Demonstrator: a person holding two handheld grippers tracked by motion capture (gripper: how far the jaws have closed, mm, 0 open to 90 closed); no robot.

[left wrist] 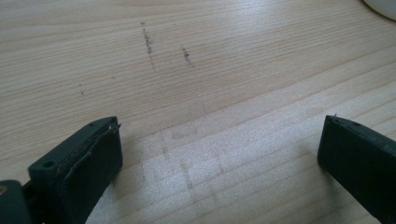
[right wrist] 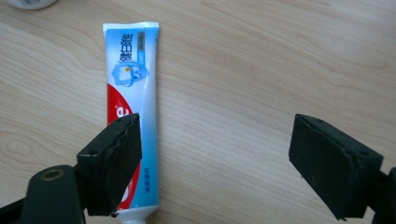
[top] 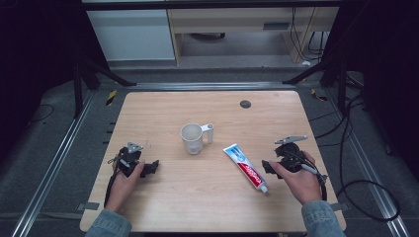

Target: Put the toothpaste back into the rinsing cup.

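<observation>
A: Right gripper (right wrist: 215, 163), jaw state?

B: Jaws stand wide apart, nothing between the pads; bare table (right wrist: 261, 70) shows in the gap. In the right gripper view the left jaw overlaps the toothpaste tube (right wrist: 133, 93) in the picture; whether it touches the tube I cannot tell.

A: Where is the tube?

B: Flat on the wooden table (top: 207, 207), right of centre in the high view; the tube (top: 245, 167) lies slanted, flat crimped end toward the white mug (top: 191, 138), cap end toward the person's side. The right gripper (top: 269, 167) is just beside its cap end, held in the right hand (top: 299, 180).

A: Left gripper (left wrist: 219, 149)?

B: Jaws wide open, empty; only wood grain with a few dark scuffs between them. In the high view the left gripper (top: 150, 168) sits low at the table's left side, in the left hand (top: 123, 185), well apart from mug and tube.

A: Mug?

B: Upright near the table's middle, handle turned to the right; between the two grippers and farther from the person.
</observation>
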